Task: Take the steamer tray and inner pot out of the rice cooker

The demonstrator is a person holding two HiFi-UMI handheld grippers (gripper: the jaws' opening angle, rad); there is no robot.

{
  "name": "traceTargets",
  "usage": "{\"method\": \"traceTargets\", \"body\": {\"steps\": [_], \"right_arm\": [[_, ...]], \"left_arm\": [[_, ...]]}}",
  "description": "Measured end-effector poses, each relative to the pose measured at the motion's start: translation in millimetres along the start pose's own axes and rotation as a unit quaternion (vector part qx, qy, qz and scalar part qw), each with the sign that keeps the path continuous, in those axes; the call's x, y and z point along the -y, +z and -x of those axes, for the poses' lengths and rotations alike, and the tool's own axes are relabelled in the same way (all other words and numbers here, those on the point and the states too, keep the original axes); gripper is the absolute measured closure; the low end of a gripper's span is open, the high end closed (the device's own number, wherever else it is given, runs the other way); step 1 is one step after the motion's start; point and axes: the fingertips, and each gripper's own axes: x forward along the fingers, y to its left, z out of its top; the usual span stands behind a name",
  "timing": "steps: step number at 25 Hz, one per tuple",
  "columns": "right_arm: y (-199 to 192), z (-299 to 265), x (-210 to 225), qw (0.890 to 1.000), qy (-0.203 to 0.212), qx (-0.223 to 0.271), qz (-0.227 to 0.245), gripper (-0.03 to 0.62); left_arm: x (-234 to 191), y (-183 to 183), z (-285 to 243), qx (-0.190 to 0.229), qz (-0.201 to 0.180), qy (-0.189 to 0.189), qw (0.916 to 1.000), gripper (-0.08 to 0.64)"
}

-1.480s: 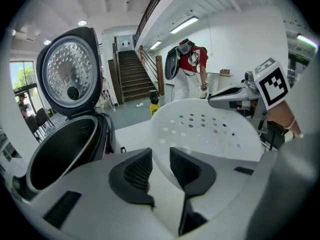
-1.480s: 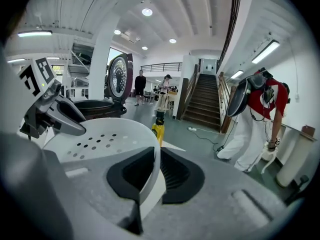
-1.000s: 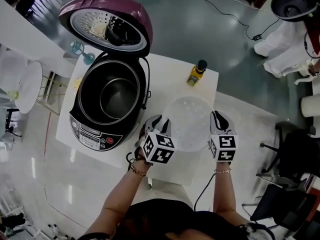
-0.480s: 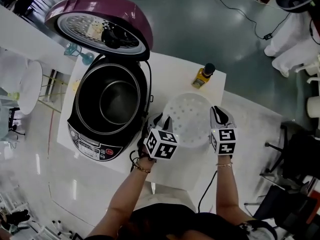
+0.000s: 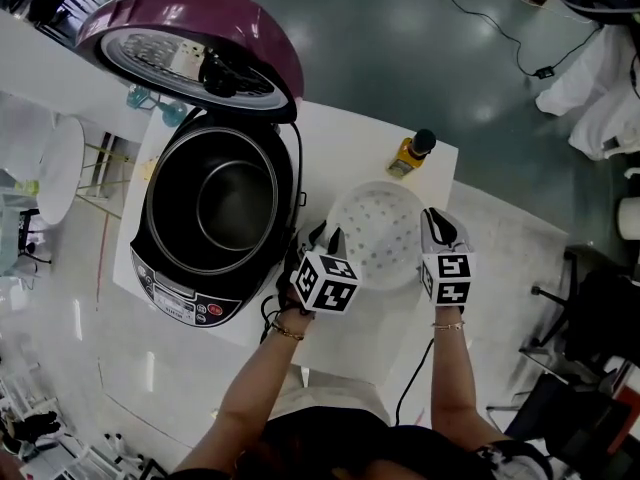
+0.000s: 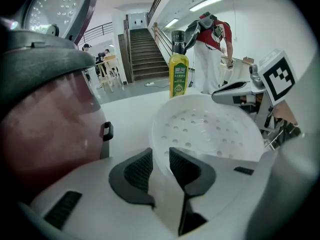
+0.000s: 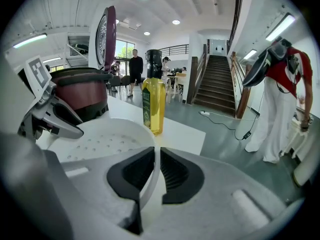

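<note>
The steamer tray (image 5: 378, 233), a pale round dish with small holes in its bottom, is out of the rice cooker (image 5: 170, 286) and sits over the right half of the white table (image 5: 345, 133), between the cooker and the table's right edge. Whether it rests on the tabletop or hangs just above it cannot be told.

The left gripper (image 5: 322, 240) is clamped on the tray's left rim: in the left gripper view the thin white wall (image 6: 159, 159) stands pinched between the two dark pads. The right gripper (image 5: 432, 226) is clamped on the opposite rim, and in the right gripper view the pads are nearly together with the rim (image 7: 150, 176) squeezed between them.

The rice cooker fills the left half of the table, its control panel toward the near edge. Its purple lid (image 5: 200, 28) stands open past the far edge. The inner pot (image 5: 235, 203) is seated in the cooker, dark and bare inside.

A bottle of yellow oil (image 5: 412, 154) with a black cap stands upright near the far right corner of the table, just beyond the tray and apart from it.
</note>
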Motion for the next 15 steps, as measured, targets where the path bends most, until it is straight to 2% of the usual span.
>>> {"method": "traceTargets", "body": {"steps": [8,11,15], "right_arm": [[2,-7,4,1.0,-0.002,0.013,0.012,0.549],[1,-6,3,1.0,-0.007,0.009,0.022,0.528],[5,7,7,1.0,-0.007,0.024,-0.01,0.503]], "left_arm": [[-4,8,-6,0.015,-0.01,0.019,0.9996,0.452],[0,8,-4,0.019,-0.022,0.024,0.9993,0.383],[7,18,16,0.042,-0.026,0.023,0.9985,0.333]]}}
